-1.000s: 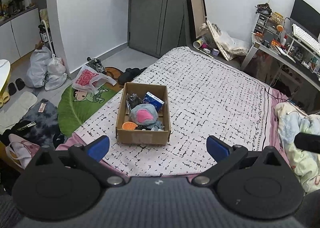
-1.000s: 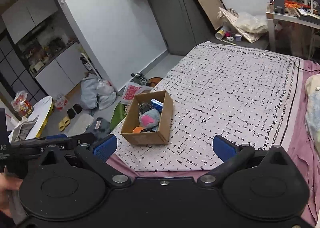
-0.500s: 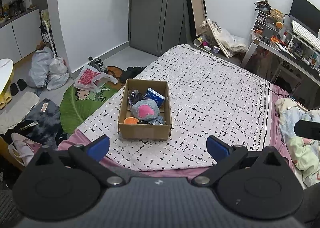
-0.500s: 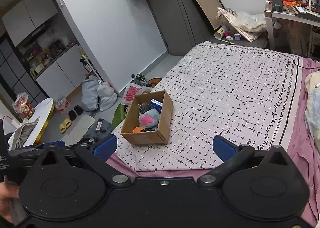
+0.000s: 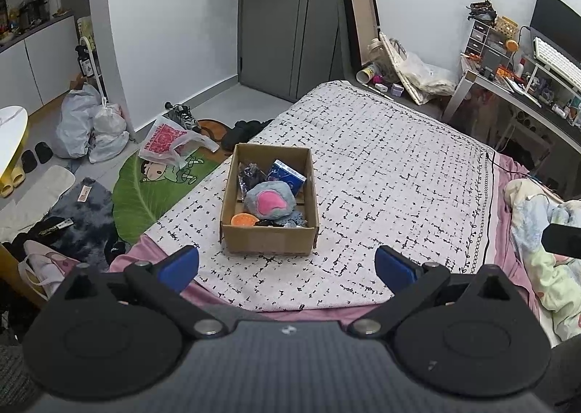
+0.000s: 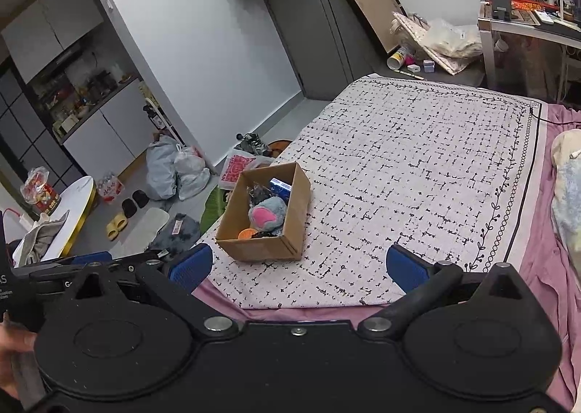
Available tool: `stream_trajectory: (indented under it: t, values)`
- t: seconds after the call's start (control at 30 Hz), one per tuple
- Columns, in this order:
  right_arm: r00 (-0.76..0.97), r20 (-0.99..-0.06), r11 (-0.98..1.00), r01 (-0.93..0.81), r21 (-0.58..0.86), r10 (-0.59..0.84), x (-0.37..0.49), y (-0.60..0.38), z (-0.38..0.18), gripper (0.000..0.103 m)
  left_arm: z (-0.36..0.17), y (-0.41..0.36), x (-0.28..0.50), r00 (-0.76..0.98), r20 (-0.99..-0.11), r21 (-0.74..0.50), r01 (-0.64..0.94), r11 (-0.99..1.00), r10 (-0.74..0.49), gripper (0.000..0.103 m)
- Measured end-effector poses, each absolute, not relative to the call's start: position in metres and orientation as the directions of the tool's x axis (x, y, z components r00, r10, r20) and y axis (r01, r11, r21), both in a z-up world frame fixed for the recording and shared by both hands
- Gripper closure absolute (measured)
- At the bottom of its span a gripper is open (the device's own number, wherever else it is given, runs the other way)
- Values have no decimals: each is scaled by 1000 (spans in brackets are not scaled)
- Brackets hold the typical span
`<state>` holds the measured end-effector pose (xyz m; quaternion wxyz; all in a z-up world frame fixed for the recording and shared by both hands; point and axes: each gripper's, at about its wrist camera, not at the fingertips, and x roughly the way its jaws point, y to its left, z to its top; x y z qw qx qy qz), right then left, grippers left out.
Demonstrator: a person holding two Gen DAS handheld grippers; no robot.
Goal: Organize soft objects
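While the cardboard box point(image 5: 268, 200) sits near the foot corner of the bed point(image 5: 392, 173), on the white black-flecked bedspread point(image 5: 399, 195), I see the soft objects gathered inside it. A grey plush toy with a pink patch point(image 5: 269, 203) lies in the middle of the box; an orange round item point(image 5: 243, 220) rests at its near left corner, a blue packet point(image 5: 287, 175) leans at the far side, and a dark crinkled bag point(image 5: 248, 173) lies beside the packet. From my right wrist view the same box point(image 6: 267, 215) stands at the bed's left edge, with the plush point(image 6: 267, 213) uppermost.

My left gripper point(image 5: 287, 268) is held short of the box, its blue-padded fingers point(image 5: 179, 266) spread wide and released, holding nothing. My right gripper point(image 6: 299, 266) is likewise held back from the bed, fingers point(image 6: 406, 266) parted and empty, and the left gripper shows at its lower left.

Beyond the box, a pale bundled quilt point(image 5: 544, 231) lies on the bed's right side. On the floor to the left are a green leaf-shaped rug point(image 5: 145, 188), a red-printed plastic bag point(image 5: 170, 140) and grey sacks point(image 5: 87, 126). A grey door point(image 5: 287, 17) closes the far wall, and a cluttered worktop point(image 5: 526, 86) stands at the right.
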<state>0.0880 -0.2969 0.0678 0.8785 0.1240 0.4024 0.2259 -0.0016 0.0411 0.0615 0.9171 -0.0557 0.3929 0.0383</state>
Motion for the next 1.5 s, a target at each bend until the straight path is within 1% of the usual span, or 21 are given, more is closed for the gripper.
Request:
stream_trajectory:
  t: [0.93, 1.27, 1.5]
  values:
    - [571, -655, 867, -288, 406, 496, 87, -299, 65, 0, 65, 39, 2, 686, -727, -58, -101, 993, 27, 1]
    - [567, -659, 869, -282, 407, 493, 88, -301, 62, 0, 62, 36, 5, 676, -736, -66, -99, 993, 18, 1]
    - [566, -664, 872, -283, 399, 488, 90, -302, 58, 0, 62, 33, 7, 688, -726, -80, -98, 992, 10, 1]
